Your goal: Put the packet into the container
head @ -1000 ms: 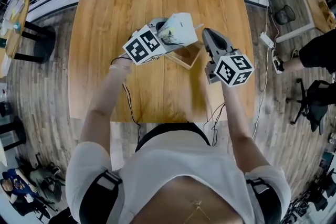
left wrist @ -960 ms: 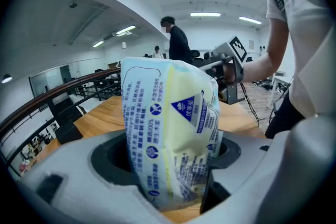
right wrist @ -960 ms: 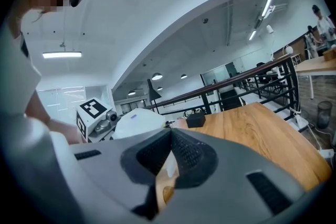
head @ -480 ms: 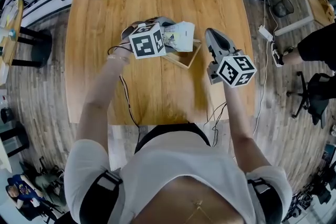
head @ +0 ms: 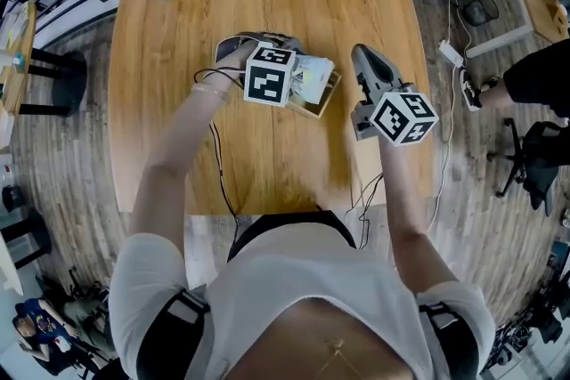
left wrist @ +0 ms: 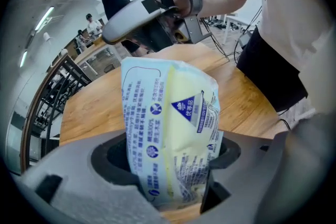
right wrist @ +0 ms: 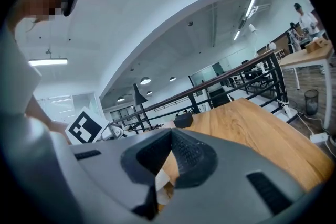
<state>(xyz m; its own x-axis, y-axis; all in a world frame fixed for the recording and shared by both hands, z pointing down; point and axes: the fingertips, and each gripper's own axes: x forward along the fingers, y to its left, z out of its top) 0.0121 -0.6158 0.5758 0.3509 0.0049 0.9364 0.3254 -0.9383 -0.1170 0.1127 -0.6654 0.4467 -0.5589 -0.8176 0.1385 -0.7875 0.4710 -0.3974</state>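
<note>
Pale packet (left wrist: 173,128) in left hand-held gripper (left wrist: 176,162)

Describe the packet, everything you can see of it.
The packet is a puffy, crinkled plastic pouch, pale yellow and light blue, with blue print and a dark blue triangle mark. It stands along the left gripper, whose jaws clamp one end. In the head view it hangs over the wooden container; contact there cannot be told.
</note>
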